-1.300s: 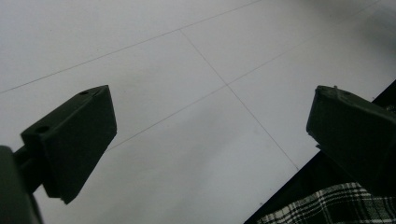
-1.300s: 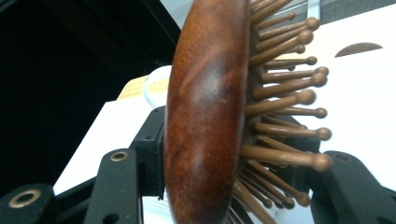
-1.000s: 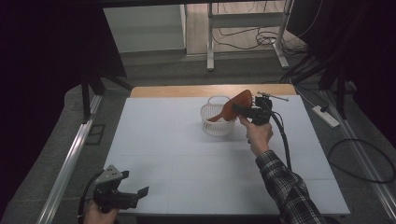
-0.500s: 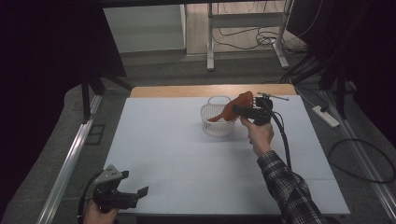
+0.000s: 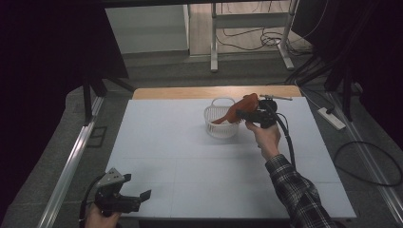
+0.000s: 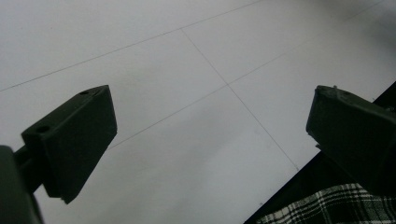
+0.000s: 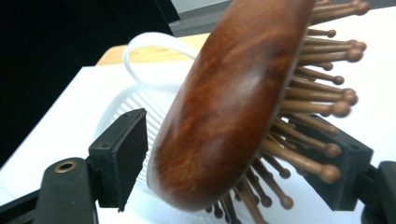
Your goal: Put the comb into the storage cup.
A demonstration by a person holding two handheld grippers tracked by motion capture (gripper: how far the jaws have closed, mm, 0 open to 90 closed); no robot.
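A brown wooden hairbrush [image 5: 241,106] slants over a white plastic basket [image 5: 221,128] at the back of the table, its handle end down inside the basket. My right gripper [image 5: 246,114] is at the brush's head, and its jaws have just been opening. In the right gripper view the brush [image 7: 233,93] lies between the jaws. Its bristles rest against the right jaw, and a gap shows between its back and the left pad [image 7: 133,144]. My left gripper [image 5: 140,196] stands open at the table's near left corner, with nothing between its jaws [image 6: 210,130].
A white board [image 5: 190,156] covers the table, with a wooden strip [image 5: 190,92] along its far edge. The basket's handle [image 7: 140,44] arches up behind the brush. A power strip [image 5: 332,118] and cables lie on the floor to the right.
The right gripper's jaws have spread apart around the brush head. The brush's handle end has sunk a little lower into the basket. Both hands stayed in place.
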